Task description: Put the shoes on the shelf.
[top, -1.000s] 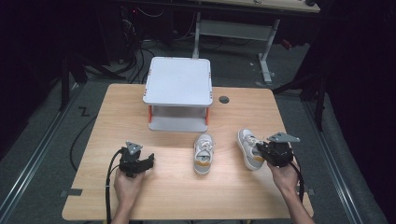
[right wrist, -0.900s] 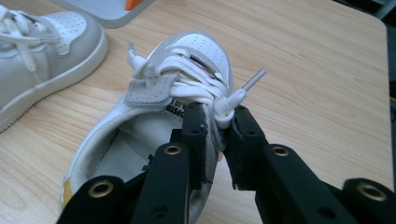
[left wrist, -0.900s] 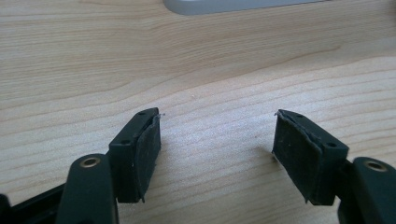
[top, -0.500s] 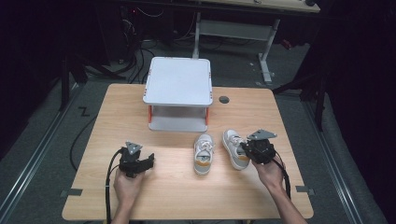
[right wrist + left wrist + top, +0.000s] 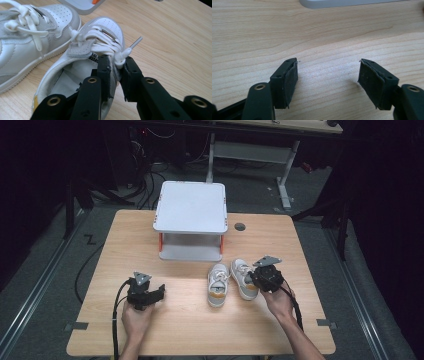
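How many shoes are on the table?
2. One shoe lies free at mid-table in front of the white stand. The other shoe sits just to its right, its side wall clamped in the right gripper.

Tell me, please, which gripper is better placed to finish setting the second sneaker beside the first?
Right. The right gripper is shut on the right sneaker at its side wall, close beside the left sneaker. The left gripper rests open over bare table, apart from both.

Smooth, faintly glossy white leather-look shoes [image 5: 82, 62] with woven cloth laces [image 5: 105, 47] rest on a matt, pale wood-grain table [image 5: 190, 320] beside a matt grey plastic stand [image 5: 190, 207].
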The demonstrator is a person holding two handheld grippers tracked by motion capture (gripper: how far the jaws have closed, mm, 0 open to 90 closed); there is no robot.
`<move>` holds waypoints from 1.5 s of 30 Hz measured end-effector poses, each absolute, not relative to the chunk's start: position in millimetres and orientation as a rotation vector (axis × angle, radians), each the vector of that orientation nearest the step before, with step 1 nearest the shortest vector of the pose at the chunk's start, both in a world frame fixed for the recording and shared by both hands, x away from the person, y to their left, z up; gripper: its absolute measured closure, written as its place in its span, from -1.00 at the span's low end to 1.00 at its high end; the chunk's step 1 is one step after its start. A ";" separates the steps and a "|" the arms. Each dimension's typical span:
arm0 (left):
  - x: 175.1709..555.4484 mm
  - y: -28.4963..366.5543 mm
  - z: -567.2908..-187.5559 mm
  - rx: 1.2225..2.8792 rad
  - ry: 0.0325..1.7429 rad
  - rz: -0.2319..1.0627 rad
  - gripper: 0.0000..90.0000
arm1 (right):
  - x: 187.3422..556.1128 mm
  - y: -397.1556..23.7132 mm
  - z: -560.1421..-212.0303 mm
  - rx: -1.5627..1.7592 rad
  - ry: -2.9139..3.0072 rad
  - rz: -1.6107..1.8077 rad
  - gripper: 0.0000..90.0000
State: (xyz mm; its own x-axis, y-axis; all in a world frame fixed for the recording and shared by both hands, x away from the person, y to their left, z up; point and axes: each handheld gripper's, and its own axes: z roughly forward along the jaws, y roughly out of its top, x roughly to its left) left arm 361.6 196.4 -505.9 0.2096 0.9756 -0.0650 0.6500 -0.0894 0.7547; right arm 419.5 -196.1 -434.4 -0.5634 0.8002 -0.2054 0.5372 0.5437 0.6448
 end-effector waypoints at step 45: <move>361.6 194.1 -505.9 1.840 1.510 0.643 -0.28 | 396.8 -217.6 -431.2 1.215 2.286 1.051 0.09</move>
State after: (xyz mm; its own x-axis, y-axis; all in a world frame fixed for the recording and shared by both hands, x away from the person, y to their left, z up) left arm 361.6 194.1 -505.9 0.2114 0.9767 -0.0366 0.6500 -0.1125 0.7516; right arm 396.8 -217.6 -431.2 -0.5732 0.8185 0.0385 0.5620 0.3586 0.7454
